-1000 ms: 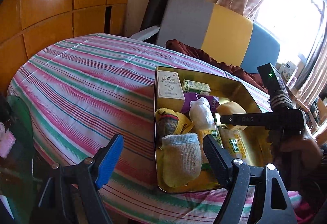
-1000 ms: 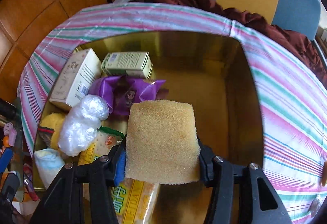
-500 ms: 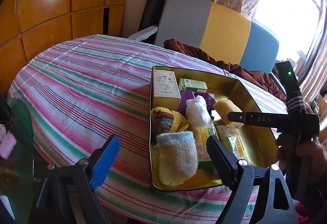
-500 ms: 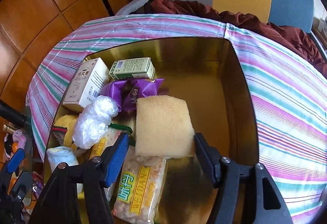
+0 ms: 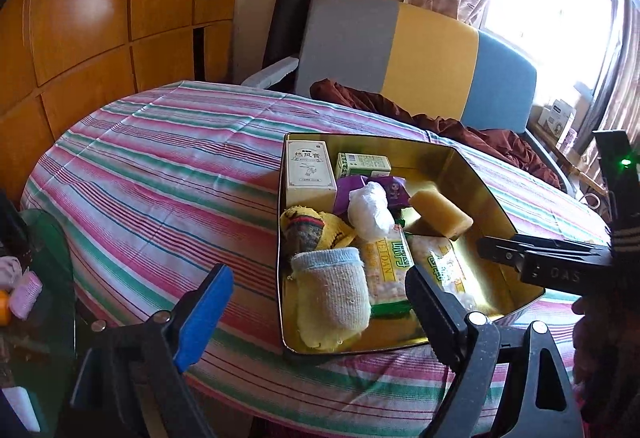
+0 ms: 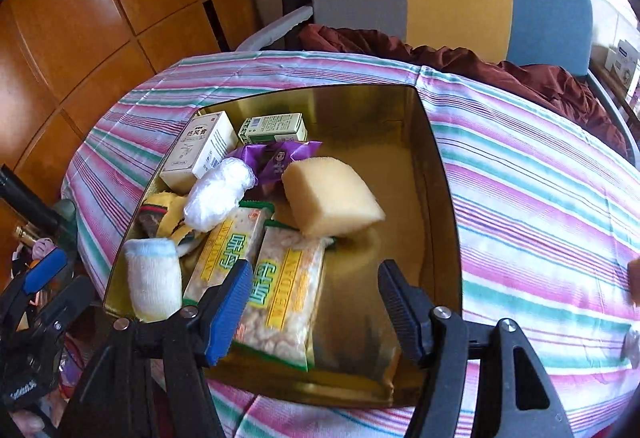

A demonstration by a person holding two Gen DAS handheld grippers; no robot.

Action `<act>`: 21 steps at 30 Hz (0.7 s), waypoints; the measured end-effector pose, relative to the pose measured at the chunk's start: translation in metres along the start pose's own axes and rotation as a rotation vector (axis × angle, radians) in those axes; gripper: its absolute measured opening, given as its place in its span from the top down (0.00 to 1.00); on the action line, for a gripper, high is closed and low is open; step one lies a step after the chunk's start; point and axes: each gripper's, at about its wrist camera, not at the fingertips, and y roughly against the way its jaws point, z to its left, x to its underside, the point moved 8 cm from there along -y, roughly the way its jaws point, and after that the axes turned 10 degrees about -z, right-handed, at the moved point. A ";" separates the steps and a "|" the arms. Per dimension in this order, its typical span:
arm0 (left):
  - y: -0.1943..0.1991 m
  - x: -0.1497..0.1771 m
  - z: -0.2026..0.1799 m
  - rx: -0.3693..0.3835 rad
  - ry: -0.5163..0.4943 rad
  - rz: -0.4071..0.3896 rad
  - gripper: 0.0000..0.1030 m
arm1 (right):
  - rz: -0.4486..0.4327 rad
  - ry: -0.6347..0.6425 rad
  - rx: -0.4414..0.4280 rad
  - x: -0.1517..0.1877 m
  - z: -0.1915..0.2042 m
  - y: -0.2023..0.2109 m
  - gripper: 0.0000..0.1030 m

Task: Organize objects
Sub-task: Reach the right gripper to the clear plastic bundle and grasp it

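Well beyond the fingers [image 6: 228, 292] — sponge [image 6: 332, 196].

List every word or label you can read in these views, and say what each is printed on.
"WEIDAN": on the two snack packets in the gold tin; large Chinese characters beside it.
"DAS": on the black body of the right claw's tool, seen from the left wrist; letters before it are cut off.
White box: Chinese characters, too blurred to read.
Green-and-white box: print too small.
Purple wrapper: a cartoon figure, no legible text.
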 end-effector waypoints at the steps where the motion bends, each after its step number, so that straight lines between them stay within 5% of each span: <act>1: 0.001 0.000 -0.002 0.001 -0.007 -0.001 0.14 | -0.005 -0.004 0.003 0.002 -0.002 0.004 0.36; 21: 0.006 0.001 -0.053 0.064 -0.147 0.001 0.14 | -0.063 -0.088 0.107 0.027 -0.074 0.055 0.36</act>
